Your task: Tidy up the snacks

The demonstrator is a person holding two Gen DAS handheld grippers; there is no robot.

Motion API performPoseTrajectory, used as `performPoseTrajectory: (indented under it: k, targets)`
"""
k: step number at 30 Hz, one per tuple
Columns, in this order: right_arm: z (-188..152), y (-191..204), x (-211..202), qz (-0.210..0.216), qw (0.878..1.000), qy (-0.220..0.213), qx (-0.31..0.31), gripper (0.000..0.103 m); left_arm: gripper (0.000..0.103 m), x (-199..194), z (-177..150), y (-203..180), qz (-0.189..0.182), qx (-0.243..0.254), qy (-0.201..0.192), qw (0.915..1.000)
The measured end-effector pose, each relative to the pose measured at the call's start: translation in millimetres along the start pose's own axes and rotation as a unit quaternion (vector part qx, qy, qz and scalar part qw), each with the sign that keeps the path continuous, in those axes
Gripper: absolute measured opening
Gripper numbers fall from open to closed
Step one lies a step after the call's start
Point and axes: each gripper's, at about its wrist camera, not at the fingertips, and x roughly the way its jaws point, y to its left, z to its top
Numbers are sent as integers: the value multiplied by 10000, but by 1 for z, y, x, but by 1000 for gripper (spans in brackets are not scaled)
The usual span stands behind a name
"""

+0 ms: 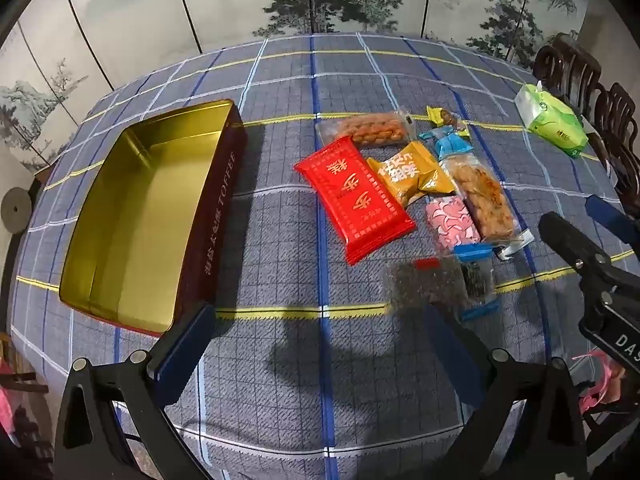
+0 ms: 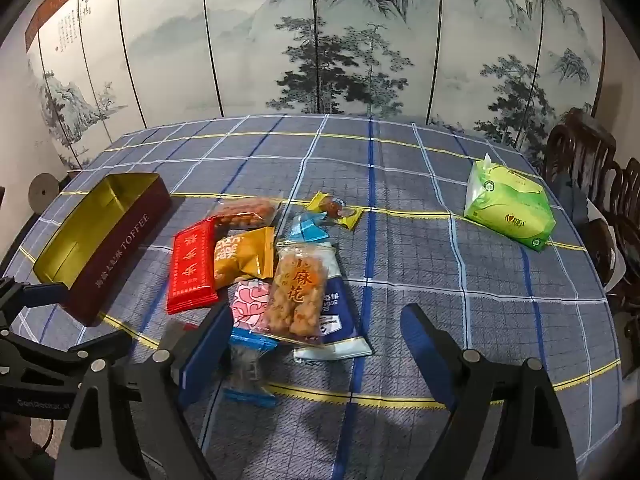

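Observation:
An open dark-red toffee tin (image 1: 140,216) with a bare gold inside lies on the left of the table, also visible in the right wrist view as the tin (image 2: 100,240). A heap of snacks lies right of it: a red packet (image 1: 356,200), a yellow packet (image 1: 412,176), a pink packet (image 1: 452,220), a clear bag of fried twists (image 2: 296,292), a bag of nuts (image 1: 372,128) and dark seaweed packets (image 1: 436,284). My left gripper (image 1: 320,352) is open over bare cloth, near the tin's corner. My right gripper (image 2: 316,350) is open just in front of the heap, holding nothing.
A checked blue tablecloth (image 2: 440,260) covers the round table. A green tissue pack (image 2: 510,208) lies at the far right. Dark wooden chairs (image 2: 580,152) stand beyond the right edge, and a painted folding screen (image 2: 320,40) closes the back.

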Motion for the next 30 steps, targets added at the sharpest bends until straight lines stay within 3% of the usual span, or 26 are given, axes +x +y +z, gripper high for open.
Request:
performPoseTrajectory:
  k: [30]
  targets:
    - [-5, 16, -1, 96, 9999, 82, -62, 88, 102, 8, -11, 6, -3, -13, 259, 9997]
